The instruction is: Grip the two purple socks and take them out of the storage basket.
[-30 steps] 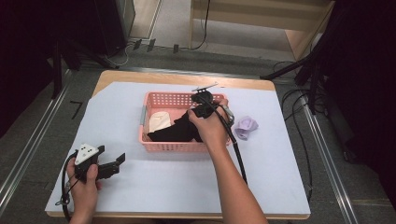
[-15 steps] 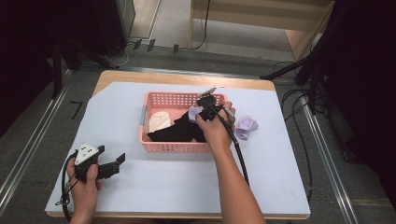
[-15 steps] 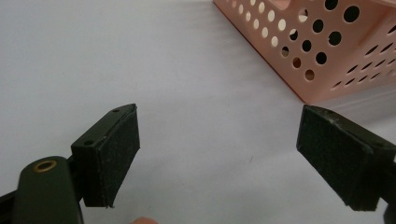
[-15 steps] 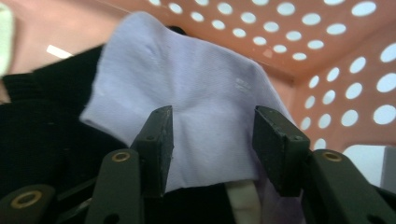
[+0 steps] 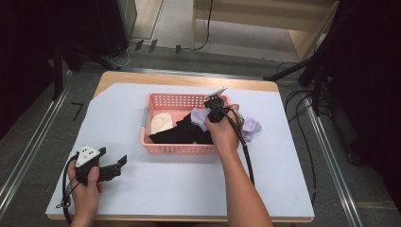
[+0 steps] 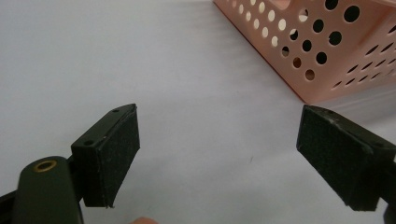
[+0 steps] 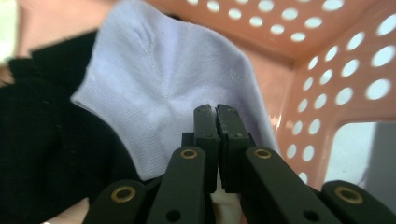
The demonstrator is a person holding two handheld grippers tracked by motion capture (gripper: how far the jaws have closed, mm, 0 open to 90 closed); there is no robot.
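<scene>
A pink perforated basket [image 5: 179, 97] stands mid-table, its wall [image 7: 336, 60] close in the right gripper view. Inside lie black socks [image 5: 182, 133] [image 7: 37, 140] and a cream sock [image 5: 161, 123]. My right gripper [image 5: 205, 115] [image 7: 215, 115] hangs over the basket's right end, jaws pressed together on the edge of a lavender sock [image 5: 199, 118] [image 7: 163, 79] that dangles above the black socks. A second lavender sock [image 5: 250, 126] lies on the table just right of the basket. My left gripper [image 5: 120, 166] [image 6: 219, 154] rests open on the white cover at the front left, nothing between its pads.
The white cover [image 5: 179, 184] spreads over the wooden table, whose front edge is just below my hands. The basket's near corner [image 6: 322, 88] stands ahead and right of the left gripper. Cables [image 5: 302, 123] run along the floor to the right.
The right hand has shifted a little toward the basket's near right side, and the lavender sock has come into view under its gripper. The left hand has stayed put.
</scene>
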